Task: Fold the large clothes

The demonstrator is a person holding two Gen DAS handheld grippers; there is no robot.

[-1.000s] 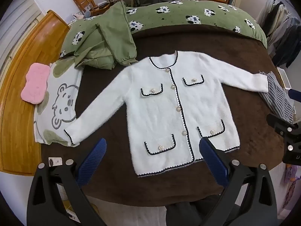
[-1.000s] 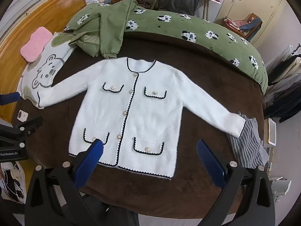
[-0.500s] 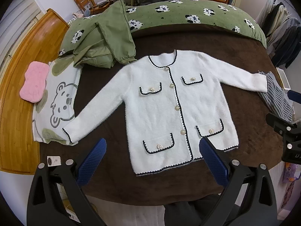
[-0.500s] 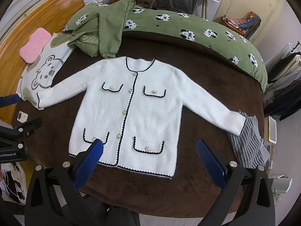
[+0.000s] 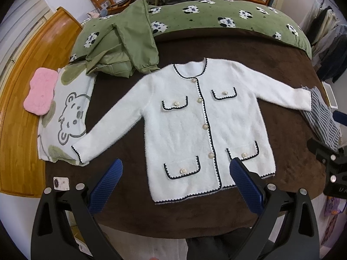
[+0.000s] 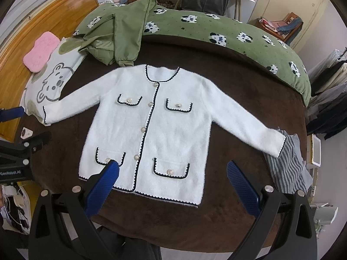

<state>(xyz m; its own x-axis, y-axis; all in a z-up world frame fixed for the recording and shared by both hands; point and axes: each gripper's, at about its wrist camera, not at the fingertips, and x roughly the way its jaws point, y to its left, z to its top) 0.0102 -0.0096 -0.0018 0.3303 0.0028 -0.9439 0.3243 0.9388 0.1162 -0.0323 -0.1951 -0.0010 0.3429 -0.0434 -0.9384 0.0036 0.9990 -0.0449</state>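
A white fuzzy cardigan [image 5: 201, 127] with black scalloped trim, pearl buttons and four pockets lies flat, front up, sleeves spread, on a dark brown blanket [image 5: 130, 199]. It also shows in the right wrist view [image 6: 156, 130]. My left gripper [image 5: 175, 186] is open and empty, held above the hem's left part. My right gripper [image 6: 171, 186] is open and empty, held above the hem's right part. Neither touches the cardigan.
A green jacket [image 5: 125, 52] lies beyond the collar on a green panda-print duvet [image 5: 227, 19]. A bear-print pillow [image 5: 69, 112] with a pink cushion [image 5: 41, 93] lies at the left by the wooden headboard [image 5: 19, 99]. A striped cloth [image 6: 288, 166] lies under the right cuff.
Both grippers have shifted slightly forward and lower toward the cardigan's hem. The cardigan has not moved.
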